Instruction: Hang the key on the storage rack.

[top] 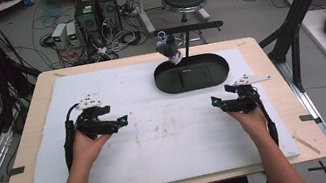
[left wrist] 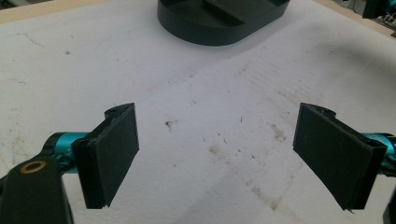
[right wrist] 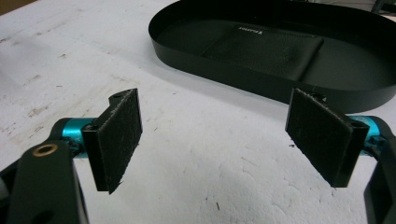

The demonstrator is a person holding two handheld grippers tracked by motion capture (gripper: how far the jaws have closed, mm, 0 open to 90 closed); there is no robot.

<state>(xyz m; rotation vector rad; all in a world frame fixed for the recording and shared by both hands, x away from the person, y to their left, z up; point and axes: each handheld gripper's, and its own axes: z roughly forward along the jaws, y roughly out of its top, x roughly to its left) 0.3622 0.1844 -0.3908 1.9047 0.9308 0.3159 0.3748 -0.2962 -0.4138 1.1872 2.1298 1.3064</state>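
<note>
Open white mat between my left gripper and right gripper, nothing lying on it; both could pass straight toward each other. Ahead of my right gripper, jaws spread wide, the black oval tray blocks the way, its low wall near. From my left gripper the tray sits farther off. A black stand rises behind the tray.

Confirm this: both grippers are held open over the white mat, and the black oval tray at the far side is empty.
Not quite. The tray is not empty: a flat black pad lies in it, as the right gripper view shows. The left gripper and right gripper are open over the white mat.
</note>
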